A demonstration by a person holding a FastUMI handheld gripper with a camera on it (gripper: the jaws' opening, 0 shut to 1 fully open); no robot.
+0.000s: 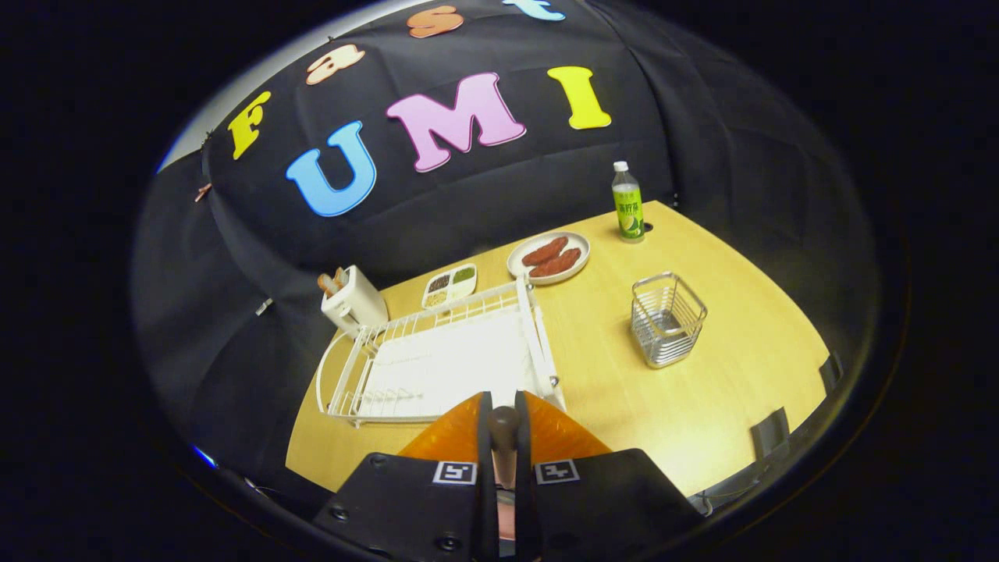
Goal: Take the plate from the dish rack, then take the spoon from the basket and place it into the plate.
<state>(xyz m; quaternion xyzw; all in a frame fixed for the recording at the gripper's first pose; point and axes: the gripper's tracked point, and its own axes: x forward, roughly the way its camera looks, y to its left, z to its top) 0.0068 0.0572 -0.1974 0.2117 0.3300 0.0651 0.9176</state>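
gripping a dark rounded handle end, probably the spoon (503, 425), your claw (504, 417) has both fingers pressed on it, one at each side, so it is clamped on that piece. you hold it high above the wooden surface (702, 406), with the near corner of the white dish rack (437, 363) just beyond the fingers. the rack's slots look bare, and a white drain tray lies under its wires.

well to the right of the rack stands the wire basket (667, 318), upright, with nothing visible inside it. beyond the rack, toward the cloth wall, a round plate (549, 257) carries two reddish-brown pieces of food. that plate sits apart from the rack's far corner. just left of it lies a small divided dish (449, 286) with four compartments of differently coloured contents. a white toaster (353, 303) with slices poking out stands at the rack's far left corner. a bottle (627, 203) with a green label and white cap stands upright near the surface's far edge, beyond the basket.

whether the held piece has a bowl end you cannot tell, since the fingers hide the rest.
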